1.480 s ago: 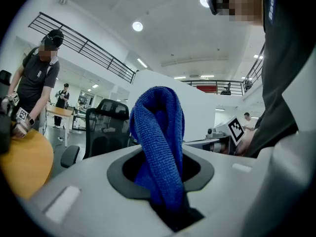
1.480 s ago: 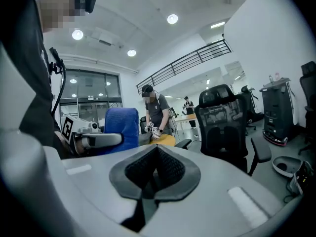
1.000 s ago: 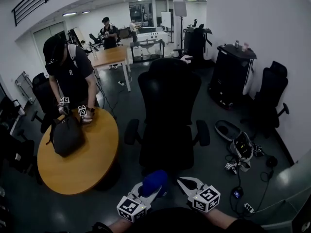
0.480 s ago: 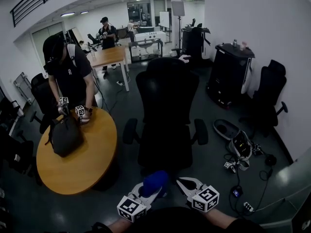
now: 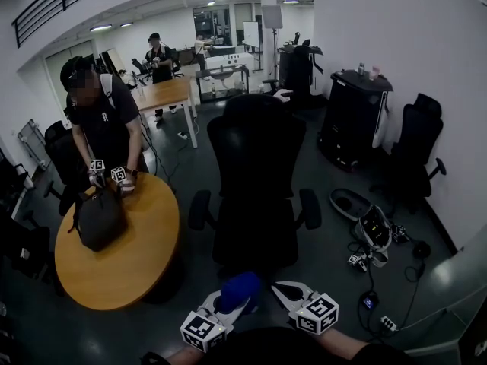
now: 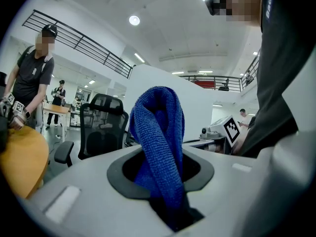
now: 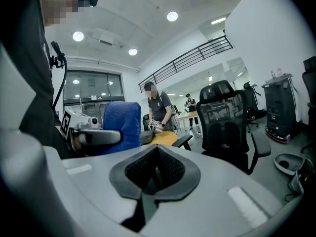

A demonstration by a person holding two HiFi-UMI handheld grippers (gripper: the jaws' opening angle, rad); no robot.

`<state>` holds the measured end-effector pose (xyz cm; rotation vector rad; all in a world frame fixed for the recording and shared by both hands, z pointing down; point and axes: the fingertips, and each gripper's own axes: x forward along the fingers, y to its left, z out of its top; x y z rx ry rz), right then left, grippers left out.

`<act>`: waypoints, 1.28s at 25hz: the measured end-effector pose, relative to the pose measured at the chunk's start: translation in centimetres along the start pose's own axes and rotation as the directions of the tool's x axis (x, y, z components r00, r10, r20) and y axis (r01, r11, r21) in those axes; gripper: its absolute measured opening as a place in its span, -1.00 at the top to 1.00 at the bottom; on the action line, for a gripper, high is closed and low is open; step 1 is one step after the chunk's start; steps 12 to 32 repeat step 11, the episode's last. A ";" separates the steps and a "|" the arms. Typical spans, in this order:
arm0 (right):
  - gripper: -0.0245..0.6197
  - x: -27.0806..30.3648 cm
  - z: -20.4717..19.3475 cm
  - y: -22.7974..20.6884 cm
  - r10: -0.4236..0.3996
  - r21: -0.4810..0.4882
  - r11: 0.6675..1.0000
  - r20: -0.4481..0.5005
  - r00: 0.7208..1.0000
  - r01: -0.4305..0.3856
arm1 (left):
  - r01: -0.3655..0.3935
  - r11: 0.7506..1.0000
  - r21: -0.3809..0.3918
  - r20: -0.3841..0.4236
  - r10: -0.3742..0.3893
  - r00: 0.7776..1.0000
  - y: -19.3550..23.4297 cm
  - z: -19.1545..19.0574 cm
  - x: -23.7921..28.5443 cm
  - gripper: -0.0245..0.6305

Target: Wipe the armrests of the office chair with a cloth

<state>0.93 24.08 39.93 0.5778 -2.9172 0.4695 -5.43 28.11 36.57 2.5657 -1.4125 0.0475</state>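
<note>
Right now a black mesh-backed office chair [image 5: 259,181] is standing on the dark floor straight ahead of the person holding the claws, its seat facing them and its two padded black armrests, one [image 5: 199,207] on the left of the head view and one [image 5: 310,207] on the right, sticking out at either side. A round wooden desk [image 5: 144,257] is sitting just to the left of the chair, and another person in a dark shirt [image 5: 106,128] is leaning over its far edge, working at a black soft bag [image 5: 97,217] that is resting on the desk top. Low in the head view the left claw [image 5: 234,301] and the right claw [image 5: 280,287] are hovering side by side, near the seat's front edge and apart from both armrests. The left claw is pinching a blue knitted cloth [image 6: 160,142], which is bunching upward in a fold out of the closed pads. The right claw [image 7: 155,174] is pressed together with nothing between its pads, and it is pointing towards the chair.
</note>
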 end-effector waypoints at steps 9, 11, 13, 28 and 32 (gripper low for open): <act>0.91 0.0 -0.2 0.3 0.005 0.002 1.000 -0.003 1.000 -0.005 | 0.001 1.000 0.005 -0.005 -0.001 1.000 -0.1 -0.1 -0.4 0.53; 0.91 0.1 -0.2 0.5 0.006 0.002 1.000 -0.004 1.000 -0.006 | 0.000 1.000 0.006 -0.004 0.000 1.000 -0.1 -0.1 -0.5 0.53; 0.91 0.1 -0.2 0.5 0.006 0.002 1.000 -0.004 1.000 -0.006 | 0.000 1.000 0.006 -0.004 0.000 1.000 -0.1 -0.1 -0.5 0.53; 0.91 0.1 -0.2 0.5 0.006 0.002 1.000 -0.004 1.000 -0.006 | 0.000 1.000 0.006 -0.004 0.000 1.000 -0.1 -0.1 -0.5 0.53; 0.91 0.1 -0.2 0.5 0.006 0.002 1.000 -0.004 1.000 -0.006 | 0.000 1.000 0.006 -0.004 0.000 1.000 -0.1 -0.1 -0.5 0.53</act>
